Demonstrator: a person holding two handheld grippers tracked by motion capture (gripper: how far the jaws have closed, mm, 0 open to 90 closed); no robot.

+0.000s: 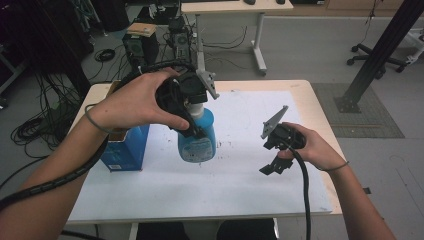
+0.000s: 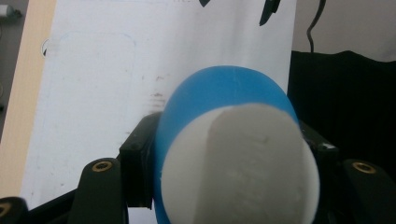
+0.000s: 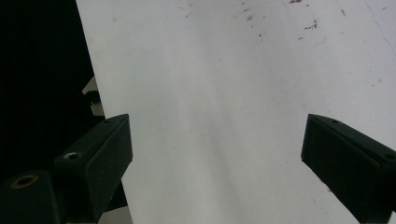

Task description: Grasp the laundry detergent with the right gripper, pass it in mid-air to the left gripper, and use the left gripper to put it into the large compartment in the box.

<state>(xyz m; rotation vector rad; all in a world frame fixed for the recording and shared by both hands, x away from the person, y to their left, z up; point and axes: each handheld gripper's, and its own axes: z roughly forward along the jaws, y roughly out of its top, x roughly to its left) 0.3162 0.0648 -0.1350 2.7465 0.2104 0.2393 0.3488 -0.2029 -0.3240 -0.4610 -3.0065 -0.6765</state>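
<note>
The right gripper (image 1: 274, 162) hangs over the white sheet (image 1: 240, 180), jaws spread with nothing between them. Farther in, the left gripper (image 1: 192, 127) pinches a blue bottle (image 1: 197, 140) with a white cap, held above the sheet (its label print is too small to read). A blue box (image 1: 125, 150) stands just left, writing illegible.
</note>
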